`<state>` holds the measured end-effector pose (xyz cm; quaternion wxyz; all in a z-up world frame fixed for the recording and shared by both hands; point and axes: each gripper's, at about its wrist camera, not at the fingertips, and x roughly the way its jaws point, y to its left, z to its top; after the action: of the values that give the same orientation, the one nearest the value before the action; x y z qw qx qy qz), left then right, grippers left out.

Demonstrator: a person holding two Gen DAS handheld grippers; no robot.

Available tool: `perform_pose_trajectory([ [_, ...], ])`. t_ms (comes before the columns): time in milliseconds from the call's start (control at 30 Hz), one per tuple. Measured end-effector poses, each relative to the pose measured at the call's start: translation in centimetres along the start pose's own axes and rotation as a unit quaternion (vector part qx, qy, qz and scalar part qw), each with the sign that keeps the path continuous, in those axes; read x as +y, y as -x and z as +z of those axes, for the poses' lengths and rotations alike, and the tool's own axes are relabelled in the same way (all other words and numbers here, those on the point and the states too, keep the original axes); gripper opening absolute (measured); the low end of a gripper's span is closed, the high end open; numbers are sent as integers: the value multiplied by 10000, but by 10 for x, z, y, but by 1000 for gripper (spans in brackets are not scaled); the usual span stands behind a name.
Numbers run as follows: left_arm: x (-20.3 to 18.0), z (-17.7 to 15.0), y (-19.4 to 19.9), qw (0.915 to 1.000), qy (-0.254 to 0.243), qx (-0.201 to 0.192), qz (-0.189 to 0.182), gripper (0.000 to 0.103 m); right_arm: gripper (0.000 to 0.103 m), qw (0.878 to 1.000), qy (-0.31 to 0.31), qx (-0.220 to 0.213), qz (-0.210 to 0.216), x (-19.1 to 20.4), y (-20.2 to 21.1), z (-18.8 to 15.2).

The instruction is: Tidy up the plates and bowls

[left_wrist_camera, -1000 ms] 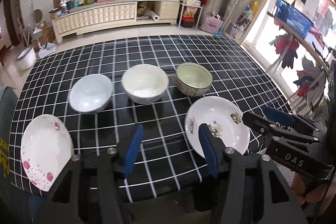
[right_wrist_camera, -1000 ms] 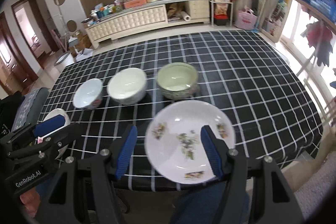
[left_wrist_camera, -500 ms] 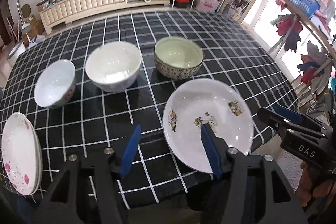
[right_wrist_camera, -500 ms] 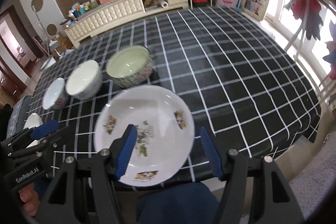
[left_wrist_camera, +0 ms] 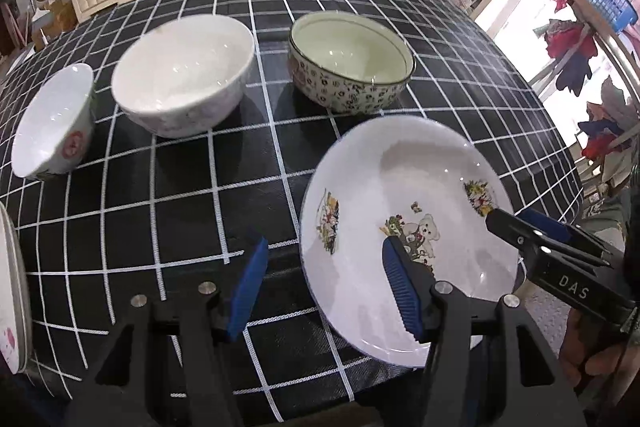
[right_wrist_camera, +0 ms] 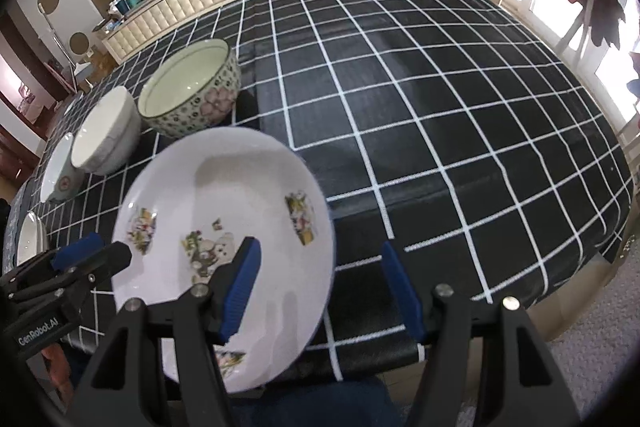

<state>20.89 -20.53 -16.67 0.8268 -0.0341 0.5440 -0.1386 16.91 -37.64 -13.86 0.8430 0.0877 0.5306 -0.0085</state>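
Three bowls are sitting in a row on the black white-grid tablecloth [left_wrist_camera: 192, 211]: small white bowl with red mark [left_wrist_camera: 52, 123], plain white ceramic bowl [left_wrist_camera: 184, 71], green-lined floral-patterned bowl [left_wrist_camera: 352, 63]. Two plates are lying nearer the tablecloth's front edge: white cartoon-print plate [left_wrist_camera: 400, 187], pink-spotted white plate [left_wrist_camera: 12, 287]. Two grippers are showing.

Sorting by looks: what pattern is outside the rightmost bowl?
Small dark flowers on white; left wrist view.

Checked tablecloth [left_wrist_camera: 192, 211] carries three bowls [left_wrist_camera: 182, 75]; two plates [left_wrist_camera: 404, 227].
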Motion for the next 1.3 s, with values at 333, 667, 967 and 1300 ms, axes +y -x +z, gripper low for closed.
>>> perform_pose_trajectory([
  [333, -9, -2, -24, 9989, -242, 382, 99, 28, 39, 9998, 182, 110, 57, 0, -9, 2],
  [667, 1, -2, -26, 9991, -37, 431, -39, 15, 27, 9996, 169, 166, 175, 2, -12, 5],
  [967, 11, -8, -17, 9991, -57, 415, -93, 16, 24, 9997, 155, 96, 148, 15, -3, 4],
  [1300, 36, -12, 15, 9999, -35, 121, 89, 16, 22, 9990, 302, -30, 343, 49, 13, 3],
])
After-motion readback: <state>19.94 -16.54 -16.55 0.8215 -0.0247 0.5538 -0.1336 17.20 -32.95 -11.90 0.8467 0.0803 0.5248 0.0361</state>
